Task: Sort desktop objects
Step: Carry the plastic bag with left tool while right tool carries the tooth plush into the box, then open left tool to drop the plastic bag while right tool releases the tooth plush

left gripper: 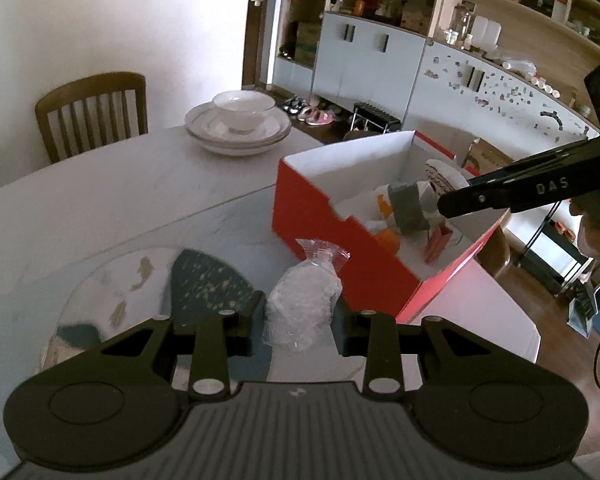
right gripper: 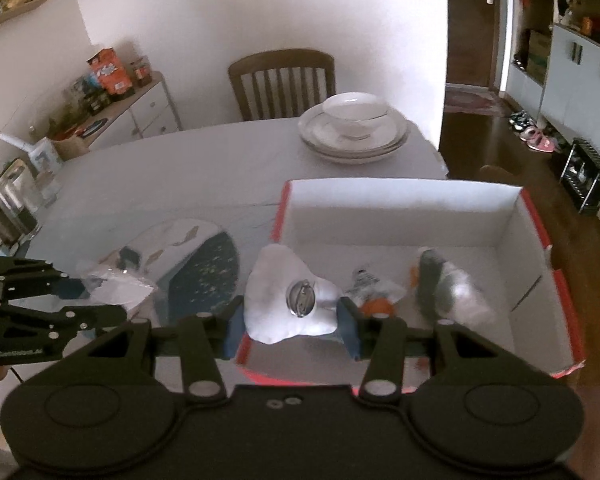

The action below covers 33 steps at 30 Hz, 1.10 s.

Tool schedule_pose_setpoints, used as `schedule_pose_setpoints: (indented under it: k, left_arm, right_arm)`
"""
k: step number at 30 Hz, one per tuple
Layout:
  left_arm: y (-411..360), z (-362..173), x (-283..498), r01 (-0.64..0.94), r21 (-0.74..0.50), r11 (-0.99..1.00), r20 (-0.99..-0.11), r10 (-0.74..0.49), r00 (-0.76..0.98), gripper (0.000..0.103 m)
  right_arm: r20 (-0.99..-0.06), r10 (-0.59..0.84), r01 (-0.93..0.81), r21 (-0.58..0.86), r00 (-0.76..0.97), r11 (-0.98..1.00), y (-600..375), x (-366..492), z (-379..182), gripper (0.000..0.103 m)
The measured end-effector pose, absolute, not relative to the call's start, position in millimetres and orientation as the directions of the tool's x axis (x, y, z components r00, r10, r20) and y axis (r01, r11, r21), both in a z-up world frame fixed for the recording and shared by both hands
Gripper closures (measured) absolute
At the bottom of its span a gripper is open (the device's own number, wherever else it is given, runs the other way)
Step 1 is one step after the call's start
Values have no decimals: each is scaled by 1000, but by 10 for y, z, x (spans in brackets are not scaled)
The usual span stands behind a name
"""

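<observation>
My left fingers pinch a clear plastic packet, above the counter; red box at 1 o'clock. My right fingers clamp a white pin badge over the box's near-left corner. Stacked dishes at 12 o'clock.

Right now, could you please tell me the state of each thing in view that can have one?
Left gripper: shut on clear plastic bag, beside the box.
Right gripper: shut on white badge, above the box's near edge.
Red box: open, several items inside.
Bowl: upright, stacked on plates.
</observation>
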<state>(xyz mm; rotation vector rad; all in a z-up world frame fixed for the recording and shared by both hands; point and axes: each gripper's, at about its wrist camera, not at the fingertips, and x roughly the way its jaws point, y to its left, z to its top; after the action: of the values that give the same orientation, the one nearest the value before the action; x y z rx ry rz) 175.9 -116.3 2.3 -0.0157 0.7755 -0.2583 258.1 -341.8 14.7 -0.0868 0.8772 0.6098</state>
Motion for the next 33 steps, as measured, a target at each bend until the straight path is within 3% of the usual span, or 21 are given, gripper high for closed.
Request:
schedule_pose_setpoints:
  k: [18, 33]
  left_arm:
    - [-1900, 146, 2351, 353, -39, 935, -683, -283, 673, 70]
    - [-2353, -85, 3103, 375, 46, 926, -738, -221, 638, 70]
  right_arm:
    - [-752, 400, -486, 122, 523, 865, -3888, 3107, 64, 56]
    - [-792, 435, -563, 141, 429, 814, -3843, 3187, -157, 56]
